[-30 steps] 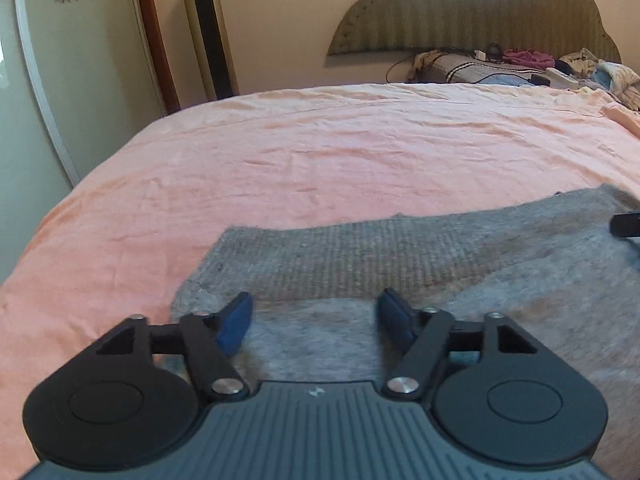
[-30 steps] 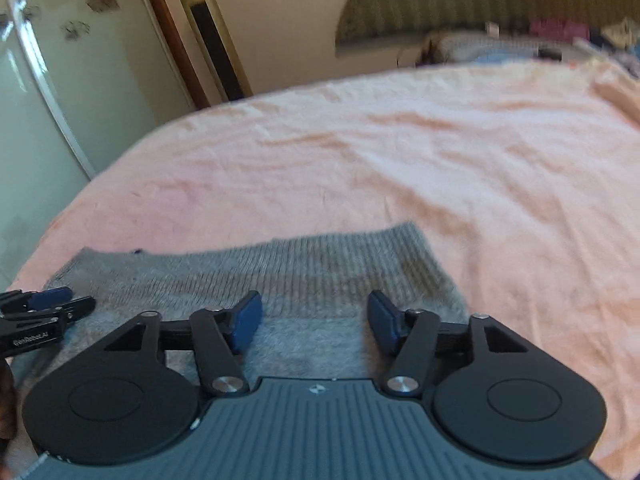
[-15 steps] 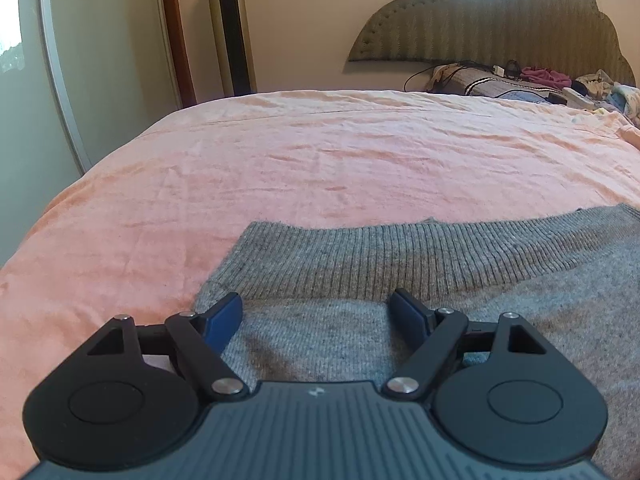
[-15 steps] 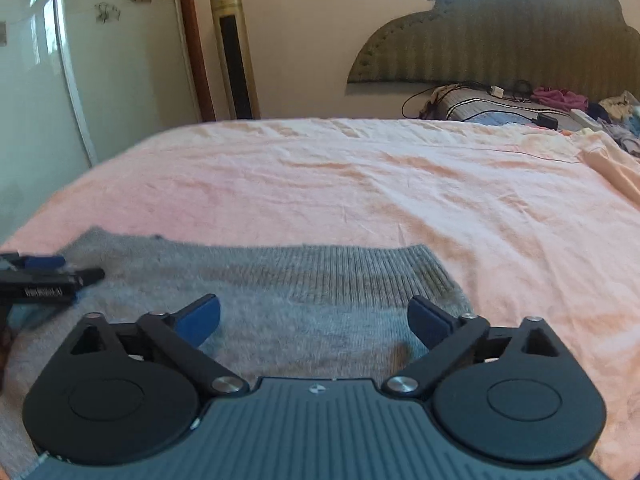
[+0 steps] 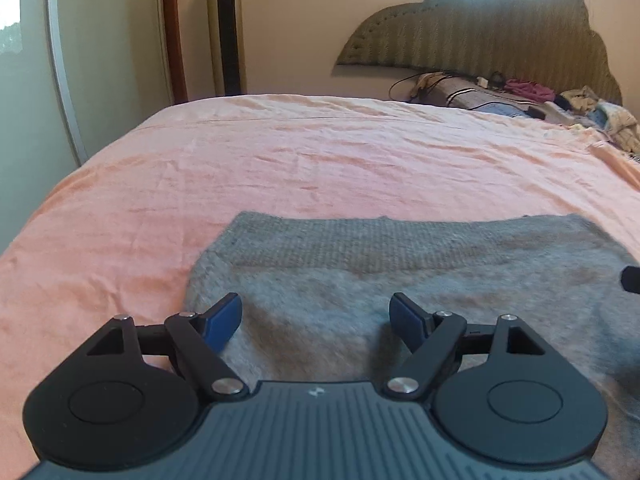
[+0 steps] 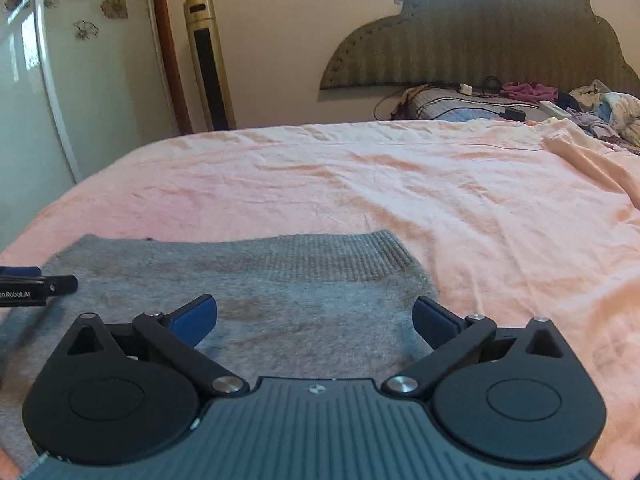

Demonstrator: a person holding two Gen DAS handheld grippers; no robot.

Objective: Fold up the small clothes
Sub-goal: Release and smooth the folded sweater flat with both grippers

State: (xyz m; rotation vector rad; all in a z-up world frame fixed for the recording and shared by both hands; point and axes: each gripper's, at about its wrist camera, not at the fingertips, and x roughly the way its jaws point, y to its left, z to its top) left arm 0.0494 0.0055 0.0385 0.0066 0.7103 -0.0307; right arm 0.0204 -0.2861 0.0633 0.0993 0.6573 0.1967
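Note:
A grey knit garment (image 5: 400, 264) lies flat on the pink bedsheet (image 5: 320, 160), its ribbed hem on the far side. My left gripper (image 5: 316, 304) hovers open over the garment's left part with nothing between its blue pads. The tip of the right gripper (image 5: 630, 278) shows at the right edge of that view. In the right wrist view the garment (image 6: 240, 276) fills the lower left. My right gripper (image 6: 314, 306) hangs above its right corner, jaws opening wide and holding nothing. The left gripper's fingers (image 6: 40, 284) poke in from the left edge.
A padded headboard (image 6: 472, 40) stands at the far end of the bed. A pillow with cables and a heap of clothes (image 6: 600, 108) lie below it. A tower fan (image 6: 208, 64) and a glass wardrobe door (image 5: 64, 60) stand to the left.
Both grippers have drawn back and risen a little from the garment. The right gripper's jaws have spread much wider. The garment has stayed flat on the sheet.

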